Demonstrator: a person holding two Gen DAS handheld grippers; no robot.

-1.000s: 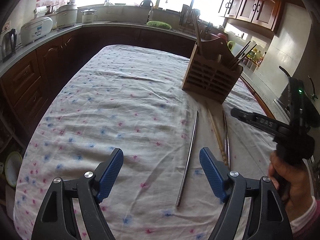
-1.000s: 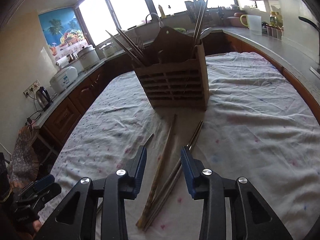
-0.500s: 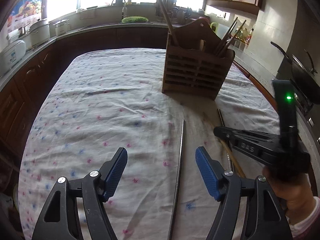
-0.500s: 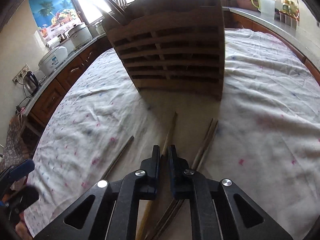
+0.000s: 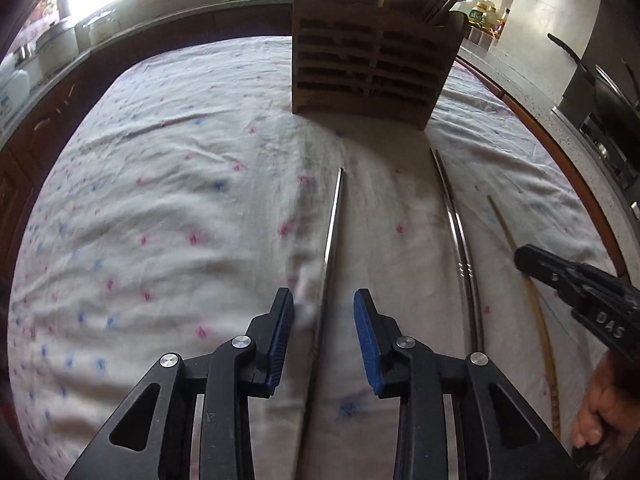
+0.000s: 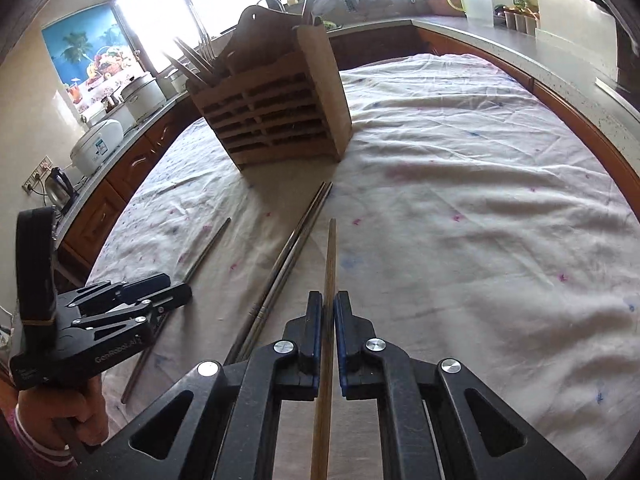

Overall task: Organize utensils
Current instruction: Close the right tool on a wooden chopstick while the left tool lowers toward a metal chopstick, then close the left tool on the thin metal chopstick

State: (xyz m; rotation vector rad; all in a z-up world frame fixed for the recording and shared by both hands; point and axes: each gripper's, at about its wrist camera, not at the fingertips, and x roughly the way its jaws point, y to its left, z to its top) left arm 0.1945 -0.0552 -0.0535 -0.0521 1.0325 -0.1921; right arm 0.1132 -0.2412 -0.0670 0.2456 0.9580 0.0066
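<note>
Now the right gripper (image 6: pixel 328 312) fingers clamp a wooden chopstick (image 6: pixel 329 264). Left gripper (image 5: pixel 323 308) fingers stand apart, a metal chopstick (image 5: pixel 333 224) lying between them.

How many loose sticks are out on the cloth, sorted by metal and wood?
Metal chopsticks: 3, one single between the left gripper fingers, plus a pair lying together.
Wooden chopstick: 1, clamped in the right gripper.
Total: 4

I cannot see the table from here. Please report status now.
Right gripper shut on wooden chopstick. Left gripper open, astride single metal chopstick. Metal pair on cloth. Wooden holder ahead, path unobstructed.
</note>
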